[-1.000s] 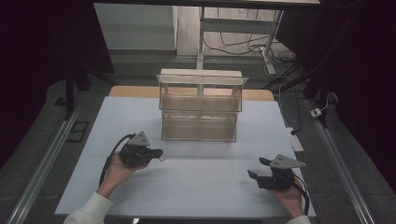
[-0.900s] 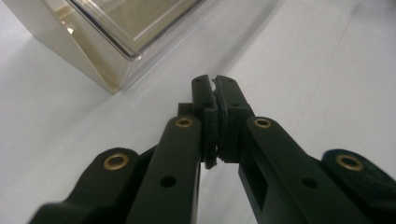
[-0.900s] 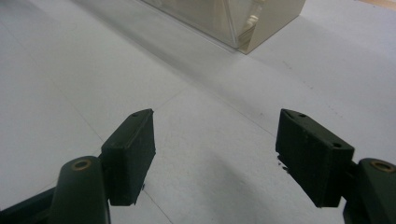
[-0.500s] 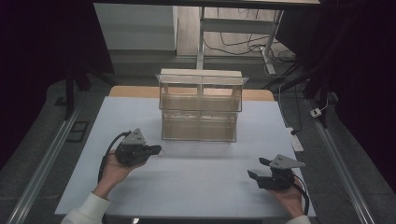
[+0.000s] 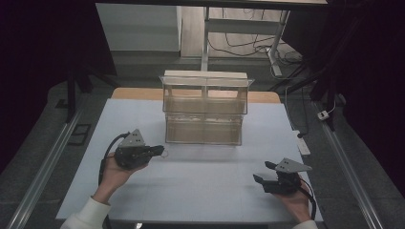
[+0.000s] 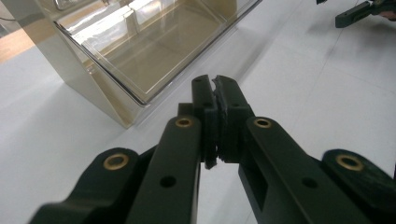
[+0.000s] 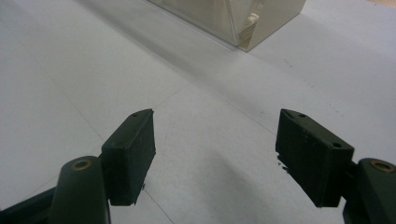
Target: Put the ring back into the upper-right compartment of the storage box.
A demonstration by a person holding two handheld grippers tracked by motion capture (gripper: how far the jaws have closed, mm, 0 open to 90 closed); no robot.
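Note:
A clear plastic two-tier bin (image 5: 205,109) stands at the middle back of the white table (image 5: 205,191). My left gripper (image 5: 160,151) is held in a hand just left of the bin's front, pointing right, a little above the table. Its jaws are pressed together; in the left gripper view the left gripper (image 6: 215,84) has its pads touching, with the bin (image 6: 140,51) close ahead on the left. My right gripper (image 5: 263,172) rests at the front right with jaws wide apart. The right gripper (image 7: 215,135) has bare table between its pads.
The bin's corner (image 7: 243,18) lies ahead of the right gripper. The other gripper (image 6: 359,11) shows far off at the top right of the left gripper view. Metal rails (image 5: 43,167) run along both table sides, and cables (image 5: 282,57) lie on the floor behind.
The left hand has lifted its gripper slightly and drifted a little to the left. The right gripper has stayed still.

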